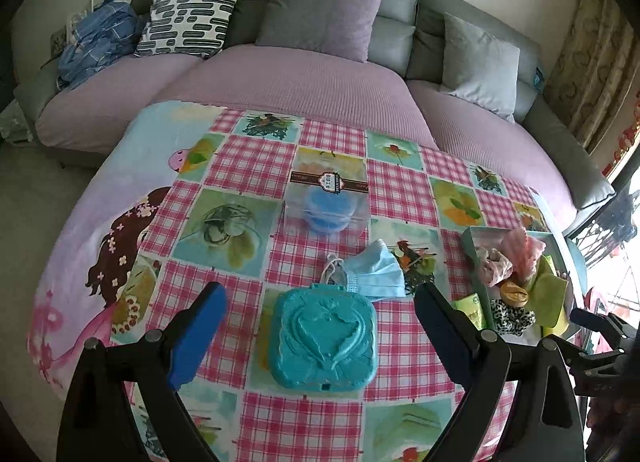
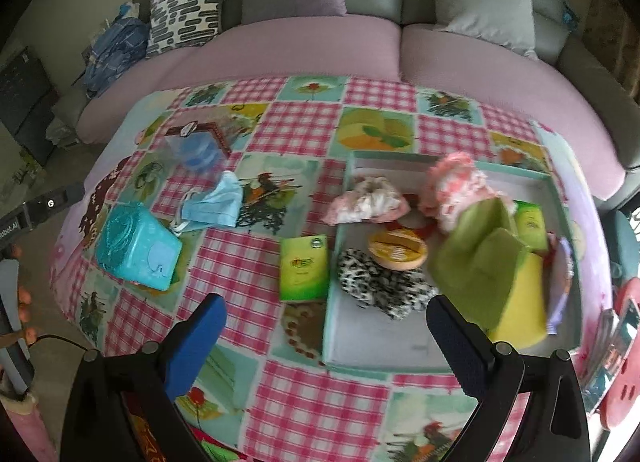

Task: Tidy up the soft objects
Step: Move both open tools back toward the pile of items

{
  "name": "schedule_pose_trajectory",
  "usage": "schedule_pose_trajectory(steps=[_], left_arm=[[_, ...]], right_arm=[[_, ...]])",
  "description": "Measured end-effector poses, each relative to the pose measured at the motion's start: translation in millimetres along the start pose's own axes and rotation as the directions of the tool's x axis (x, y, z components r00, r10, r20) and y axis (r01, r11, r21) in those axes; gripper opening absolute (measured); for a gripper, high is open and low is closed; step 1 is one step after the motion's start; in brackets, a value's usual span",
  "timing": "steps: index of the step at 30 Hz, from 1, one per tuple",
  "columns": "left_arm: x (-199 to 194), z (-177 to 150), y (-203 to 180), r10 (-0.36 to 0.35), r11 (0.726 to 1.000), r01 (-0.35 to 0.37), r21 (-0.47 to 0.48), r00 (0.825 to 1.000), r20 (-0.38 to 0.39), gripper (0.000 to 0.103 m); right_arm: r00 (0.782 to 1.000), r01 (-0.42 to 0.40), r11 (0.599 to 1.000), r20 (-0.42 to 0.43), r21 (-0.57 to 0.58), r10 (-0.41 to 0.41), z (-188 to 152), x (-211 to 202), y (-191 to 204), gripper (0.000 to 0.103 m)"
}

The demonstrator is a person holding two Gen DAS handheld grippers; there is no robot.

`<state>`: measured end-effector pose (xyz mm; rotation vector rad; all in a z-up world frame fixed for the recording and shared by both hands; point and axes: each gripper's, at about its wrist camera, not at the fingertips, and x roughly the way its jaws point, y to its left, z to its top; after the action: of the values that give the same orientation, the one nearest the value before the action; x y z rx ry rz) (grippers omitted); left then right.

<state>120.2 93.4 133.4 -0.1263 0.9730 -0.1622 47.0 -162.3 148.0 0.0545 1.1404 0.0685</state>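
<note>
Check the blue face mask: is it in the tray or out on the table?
Out. The face mask lies crumpled on the checked tablecloth, between the teal case and the tray, well clear of the tray's rim.

Pink-checked tablecloth [image 1: 400, 190], leopard-print scrunchie [image 2: 380, 282]

Mask [image 1: 374, 272] btwn case [image 1: 325, 338] & clear box [image 1: 326, 206]; tray [image 2: 334, 326] right, w/ scrunchies [image 2: 380, 286].

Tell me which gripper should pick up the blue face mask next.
Left, probably. The left gripper hangs open over the teal case, with the face mask lying just beyond it, almost straight ahead. The right gripper, also open, faces the tray; there the mask lies far off to its left.
</note>
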Motion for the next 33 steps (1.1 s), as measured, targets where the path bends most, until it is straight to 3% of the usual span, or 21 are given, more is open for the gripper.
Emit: schedule_pose_trajectory(steps=[13, 21, 29, 33], left_arm=[[34, 3, 7, 0.024, 1.000, -0.023, 0.013, 0.998, -0.053, 0.095], [44, 4, 19, 0.030, 0.999, -0.030, -0.012, 0.999, -0.043, 0.095], [50, 2, 25, 0.021, 1.000, -0.021, -0.008, 0.999, -0.026, 0.095], [51, 1, 31, 0.021, 1.000, -0.021, -0.019, 1.000, -0.018, 0.095]], right_arm=[[0.997, -0.055, 0.998, -0.056, -0.018, 0.054, 8, 53, 21, 0.101], [0.994, -0.086, 0.996, -0.077, -0.031, 0.083, 10, 77, 28, 0.086], [0.991, -0.103, 0.993, -0.096, -0.060, 0.097, 13, 95, 38, 0.080], [0.990, -0.093, 0.993, -0.111, -0.069, 0.085, 16, 103, 41, 0.072]])
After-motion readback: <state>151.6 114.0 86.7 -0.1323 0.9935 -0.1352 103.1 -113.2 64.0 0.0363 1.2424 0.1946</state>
